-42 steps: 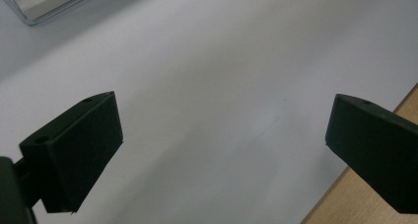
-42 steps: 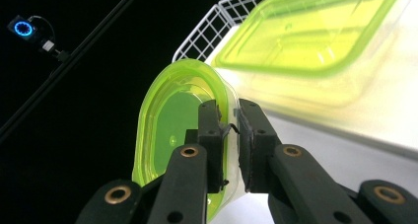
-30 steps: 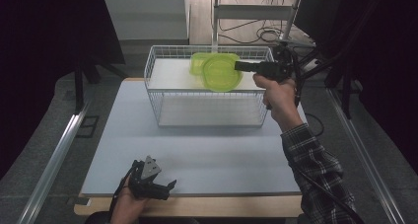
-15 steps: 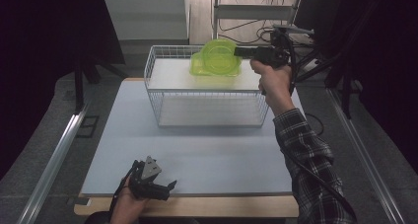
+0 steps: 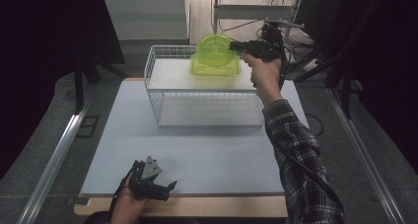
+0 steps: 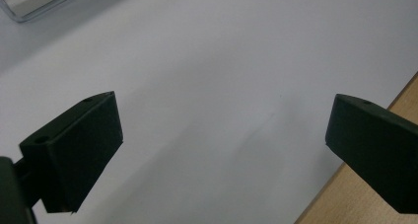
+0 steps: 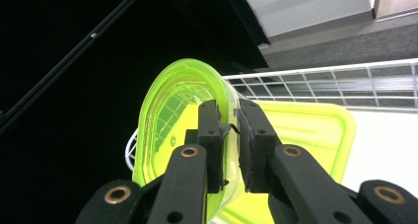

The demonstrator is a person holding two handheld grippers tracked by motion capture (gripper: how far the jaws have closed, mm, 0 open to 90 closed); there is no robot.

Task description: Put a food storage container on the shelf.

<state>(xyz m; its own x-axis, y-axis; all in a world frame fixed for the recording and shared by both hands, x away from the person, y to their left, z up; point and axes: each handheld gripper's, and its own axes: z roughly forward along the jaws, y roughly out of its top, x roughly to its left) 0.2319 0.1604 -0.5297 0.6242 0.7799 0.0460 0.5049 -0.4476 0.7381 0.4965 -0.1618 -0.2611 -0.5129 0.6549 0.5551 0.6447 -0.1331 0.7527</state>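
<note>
Looking down from the high view, the right gripper (image 5: pixel 235 46) holds a translucent lime-green round plastic bowl (image 5: pixel 215 50) tilted on edge above the far right part of a white wire basket (image 5: pixel 162 93). Beneath the bowl, inside the basket, lies a lime-green rectangular plastic container (image 5: pixel 215 69). The bowl sits left of the right gripper, its open face turned towards the near side. The left gripper (image 5: pixel 156 186) rests at the near edge of the white table (image 5: pixel 123 130), well apart from the basket, so the right hand is judged the one to set the bowl down.

The left gripper view shows both jaws spread wide over bare tabletop, nothing between them.

The right gripper view shows the jaws pinching the bowl's (image 7: pixel 170 115) thin wall near its rim, one inside, one outside. The container (image 7: pixel 315 130) lies just beyond and below.
</note>
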